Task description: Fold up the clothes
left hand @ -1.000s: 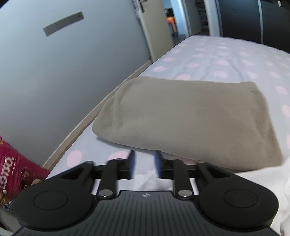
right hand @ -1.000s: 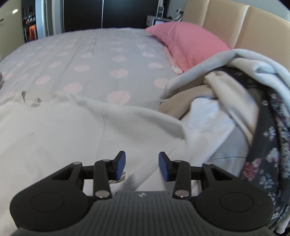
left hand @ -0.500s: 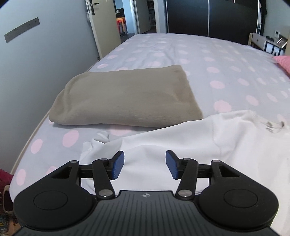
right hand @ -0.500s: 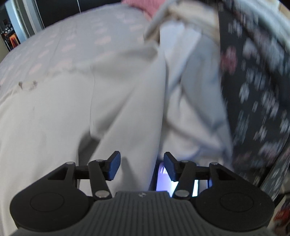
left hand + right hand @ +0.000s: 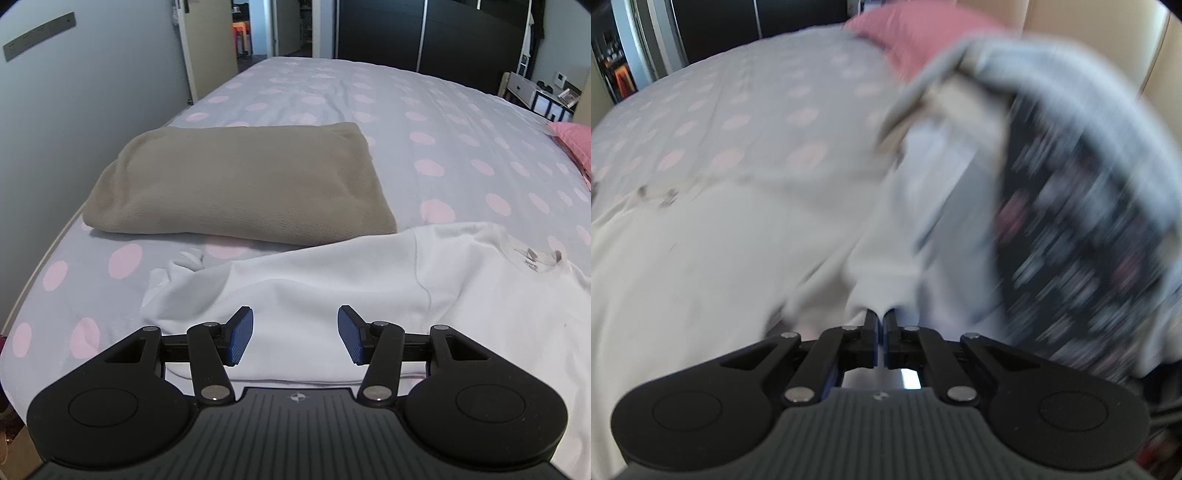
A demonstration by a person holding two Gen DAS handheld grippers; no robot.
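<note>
Bedroom, folding under way | white shirt spread across lower frame, long axis left to right, sleeve end lower left | left gripper jaws spread, just over that sleeve; nothing between | right gripper pressed together, pinching white cloth; blurred

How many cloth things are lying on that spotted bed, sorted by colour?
Tan: 1, the folded blanket
White: 1, the white top, spread flat
Pink: 1, the pillow
Mixed: 1, the heap of unfolded clothes, too blurred to count singly
Total: 4, counting the heap as one
</note>
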